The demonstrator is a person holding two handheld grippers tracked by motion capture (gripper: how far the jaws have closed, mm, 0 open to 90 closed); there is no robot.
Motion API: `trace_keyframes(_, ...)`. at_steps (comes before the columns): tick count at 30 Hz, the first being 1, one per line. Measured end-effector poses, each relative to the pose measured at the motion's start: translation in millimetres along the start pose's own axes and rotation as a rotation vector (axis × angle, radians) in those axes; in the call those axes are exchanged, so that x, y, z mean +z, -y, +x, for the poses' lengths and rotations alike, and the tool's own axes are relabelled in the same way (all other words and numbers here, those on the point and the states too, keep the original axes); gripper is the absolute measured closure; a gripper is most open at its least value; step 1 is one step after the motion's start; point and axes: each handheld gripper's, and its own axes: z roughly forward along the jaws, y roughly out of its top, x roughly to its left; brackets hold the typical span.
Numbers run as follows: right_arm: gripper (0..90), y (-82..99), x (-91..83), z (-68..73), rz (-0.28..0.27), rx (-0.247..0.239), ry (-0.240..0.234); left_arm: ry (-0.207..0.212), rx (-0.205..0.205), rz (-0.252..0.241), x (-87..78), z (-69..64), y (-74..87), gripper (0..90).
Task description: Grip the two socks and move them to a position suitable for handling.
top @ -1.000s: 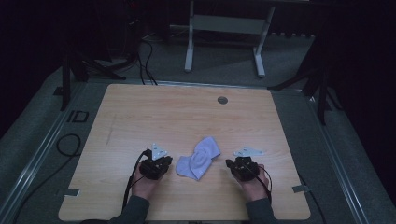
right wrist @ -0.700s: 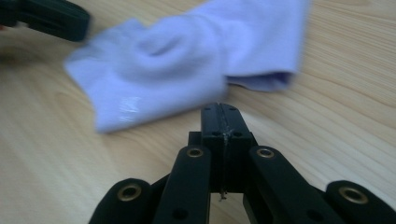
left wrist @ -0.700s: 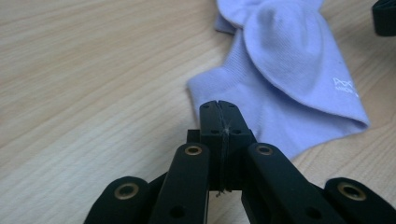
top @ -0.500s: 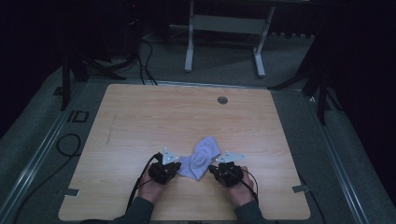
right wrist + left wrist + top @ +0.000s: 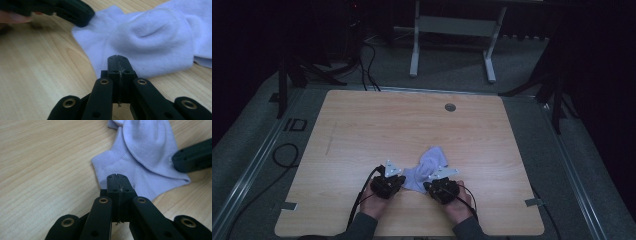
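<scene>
A pale lilac sock (image 5: 424, 171) is seen crumpled low and centre on the table (image 5: 362, 130). It is judged light, soft and limp, best pinched at a hem edge. The left tool (image 5: 117, 180) and right tool (image 5: 118, 62) are held low at its near edges, jaws pressed together with no cloth visibly caught. Both forearms enter from the bottom edge.

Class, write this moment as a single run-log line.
item: white sock on wooden table | left gripper: shut, at sock's edge | right gripper: shut, at sock's edge | sock flat, not lifted
</scene>
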Motion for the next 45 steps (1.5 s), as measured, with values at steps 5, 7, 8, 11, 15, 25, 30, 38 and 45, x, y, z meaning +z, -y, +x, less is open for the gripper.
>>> trace_keyframes(5,90.0,-0.2,0.1,-6.4,0.0,0.008,0.021,0.012,-0.001,0.009,-3.4,-6.0,3.1,89.7)
trace_keyframes(7,90.0,-0.6,0.3,-8.2,0.001,0.002,0.039,0.02,0.005,0.013,-4.7,-9.2,4.5,89.7)
trace_keyframes(8,90.0,-0.9,0.3,-8.9,0.004,0.003,0.044,0.023,0.008,0.014,-5.2,-10.8,5.1,89.6)
trace_keyframes(11,90.0,-2.1,1.0,-11.3,0.006,0.0,0.061,0.033,0.01,0.013,-5.7,-15.2,6.3,89.6)
trace_keyframes(15,89.9,-4.0,1.4,-13.7,0.016,-0.009,0.071,0.036,0.013,0.012,-5.6,-17.5,6.6,89.6)
trace_keyframes(25,84.9,-29.2,-6.8,-6.8,-0.019,-0.049,0.035,0.037,0.011,0.012,-5.7,-17.2,6.8,89.6)
trace_keyframes(30,79.9,-49.7,0.5,0.2,-0.017,-0.104,0.012,0.034,0.012,0.009,-5.6,-17.6,7.0,89.6)
trace_keyframes(38,67.6,-62.8,23.0,-2.6,0.041,-0.1,0.009,0.034,0.011,0.007,-5.5,-17.6,7.2,89.6)
trace_keyframes(45,62.4,-60.9,42.7,-6.4,0.107,-0.076,0.012,0.039,0.008,0.007,-5.4,-17.2,7.3,89.5)
